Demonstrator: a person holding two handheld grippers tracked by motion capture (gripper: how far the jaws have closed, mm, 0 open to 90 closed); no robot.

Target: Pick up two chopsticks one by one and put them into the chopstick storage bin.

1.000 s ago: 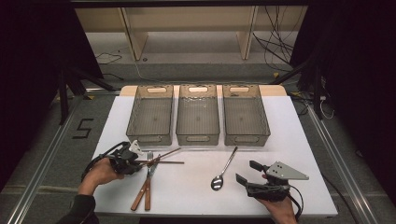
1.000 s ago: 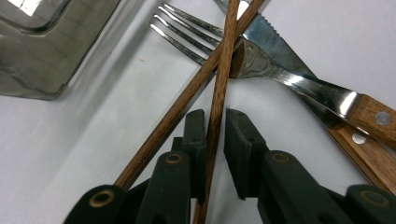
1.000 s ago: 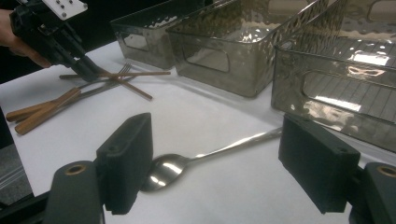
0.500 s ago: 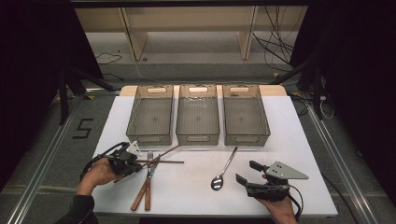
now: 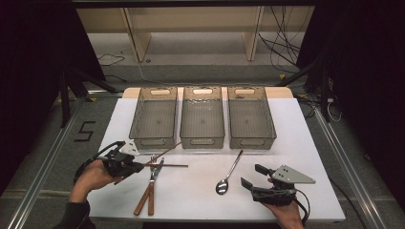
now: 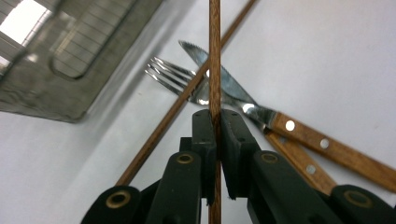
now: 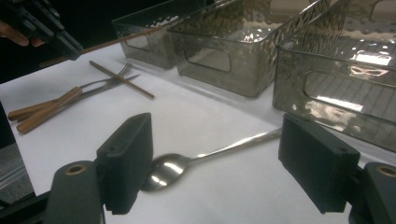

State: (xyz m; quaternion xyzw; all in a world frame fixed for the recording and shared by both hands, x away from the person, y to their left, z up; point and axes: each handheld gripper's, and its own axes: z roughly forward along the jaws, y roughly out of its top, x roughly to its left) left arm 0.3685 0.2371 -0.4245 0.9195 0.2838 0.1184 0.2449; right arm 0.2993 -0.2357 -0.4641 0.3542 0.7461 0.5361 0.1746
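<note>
My left gripper (image 5: 138,165) is clenched on a thin brown wooden chopstick (image 6: 215,60); the jaws have just been closing and the stick now sits pinched between my pads, running straight ahead toward twelve o'clock in the left gripper view. In the high view I hold it at about eight o'clock on the white table (image 5: 296,143), its far end pointing toward three o'clock.

A second thin brown wooden chopstick (image 5: 165,152) lies slanted beneath, pointing toward the left-hand smoky clear plastic bin (image 5: 154,119). It crosses over a steel fork with a wooden handle (image 5: 152,183) and a steel knife with a riveted wooden handle (image 6: 299,135), which lie side by side, their handles toward six o'clock.

My right gripper (image 7: 215,163) rests at about five o'clock on the table with its jaws released and standing wide apart. A shiny steel spoon (image 5: 228,172) lies on the table just ahead of it; in the right gripper view its bowl is next to one pad, and I cannot tell whether they touch.

Three matching bins stand in a row at twelve o'clock: the left one, a middle bin (image 5: 202,117) and a right bin (image 5: 250,117).
</note>
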